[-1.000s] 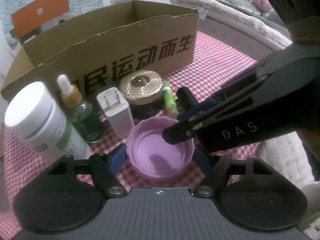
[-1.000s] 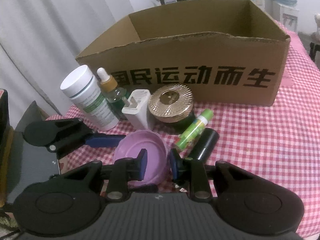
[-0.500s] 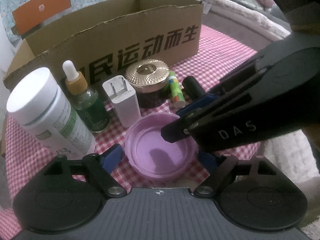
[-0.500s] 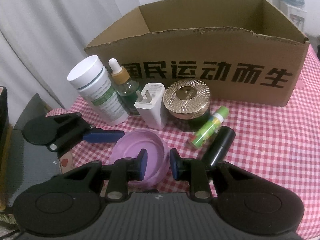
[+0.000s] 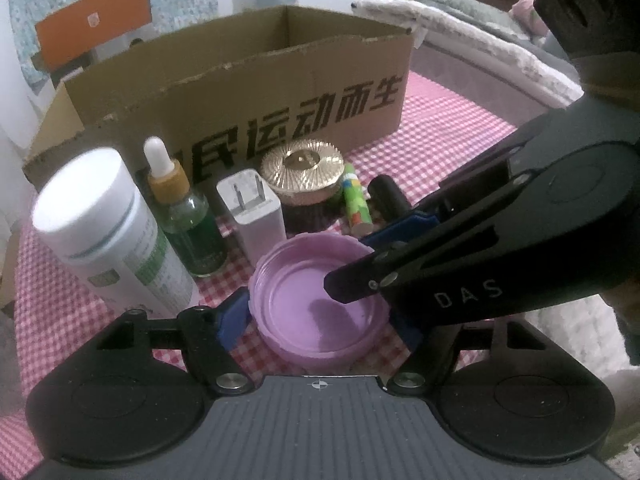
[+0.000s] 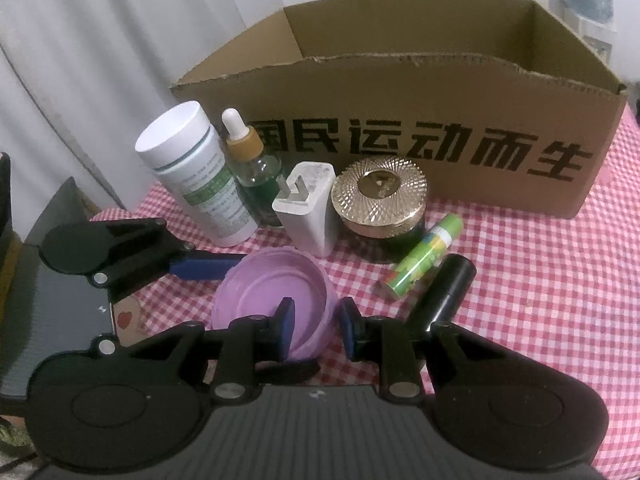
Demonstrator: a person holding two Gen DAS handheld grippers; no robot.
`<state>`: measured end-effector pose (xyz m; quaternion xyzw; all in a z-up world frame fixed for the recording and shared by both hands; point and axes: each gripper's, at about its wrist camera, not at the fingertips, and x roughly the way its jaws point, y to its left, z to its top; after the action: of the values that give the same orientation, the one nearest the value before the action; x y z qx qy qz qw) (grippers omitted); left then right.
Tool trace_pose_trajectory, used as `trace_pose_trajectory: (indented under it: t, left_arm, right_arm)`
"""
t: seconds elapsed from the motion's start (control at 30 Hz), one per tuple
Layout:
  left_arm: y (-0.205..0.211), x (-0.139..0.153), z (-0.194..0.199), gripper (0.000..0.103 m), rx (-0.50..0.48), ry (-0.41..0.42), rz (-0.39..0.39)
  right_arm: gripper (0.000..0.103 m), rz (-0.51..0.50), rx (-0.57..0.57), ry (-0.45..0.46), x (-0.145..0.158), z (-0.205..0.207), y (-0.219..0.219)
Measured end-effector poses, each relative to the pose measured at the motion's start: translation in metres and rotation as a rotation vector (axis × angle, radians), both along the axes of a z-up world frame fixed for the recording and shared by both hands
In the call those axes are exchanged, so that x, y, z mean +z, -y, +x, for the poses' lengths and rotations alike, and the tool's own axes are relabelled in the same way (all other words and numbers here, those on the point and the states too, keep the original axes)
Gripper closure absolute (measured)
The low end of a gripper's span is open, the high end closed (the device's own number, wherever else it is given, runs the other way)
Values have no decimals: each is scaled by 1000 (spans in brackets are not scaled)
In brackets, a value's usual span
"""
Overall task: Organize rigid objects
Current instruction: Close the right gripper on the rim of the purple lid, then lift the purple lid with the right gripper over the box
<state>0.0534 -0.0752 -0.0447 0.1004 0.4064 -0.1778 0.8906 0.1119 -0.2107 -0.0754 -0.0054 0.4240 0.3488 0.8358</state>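
Right gripper (image 6: 313,328) low in frame, jaws narrow, clamped on the rim of the purple lid (image 6: 272,296): one pad inside, one outside. Left gripper's blue finger (image 6: 204,269) touches the lid's far-left edge. Behind, in a row on the red checked cloth (image 6: 540,280): white bottle (image 6: 196,176), dropper bottle (image 6: 252,176), white charger (image 6: 308,208), gold-lidded jar (image 6: 380,200). Green tube (image 6: 424,258) and black cylinder (image 6: 444,292) lie right. Open cardboard box (image 6: 400,112) behind.

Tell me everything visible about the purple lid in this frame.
The purple lid is a round, shallow plastic cap lying open side up on the checked cloth, in front of the white charger. Its rim is ridged outside; inside it is smooth and empty. The right tongs pinch its near wall, one pad inside, one outside. The left tongs straddle it, their jaws having just narrowed.
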Motion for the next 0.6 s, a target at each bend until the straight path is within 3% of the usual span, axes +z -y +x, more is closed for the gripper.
trace_pose_trajectory:
  t: [0.27, 0.47, 0.6]
  left_arm:
    - [-2, 42, -15, 29, 8, 126, -1]
    - [-17, 94, -9, 29, 21, 250, 2]
    - [-30, 121, 19, 29, 23, 274, -3]
  right_arm:
    - [77, 28, -2, 67, 31, -12, 7]
    - [77, 79, 28, 188, 86, -13, 6]
    - [77, 102, 63, 248, 122, 2, -5]
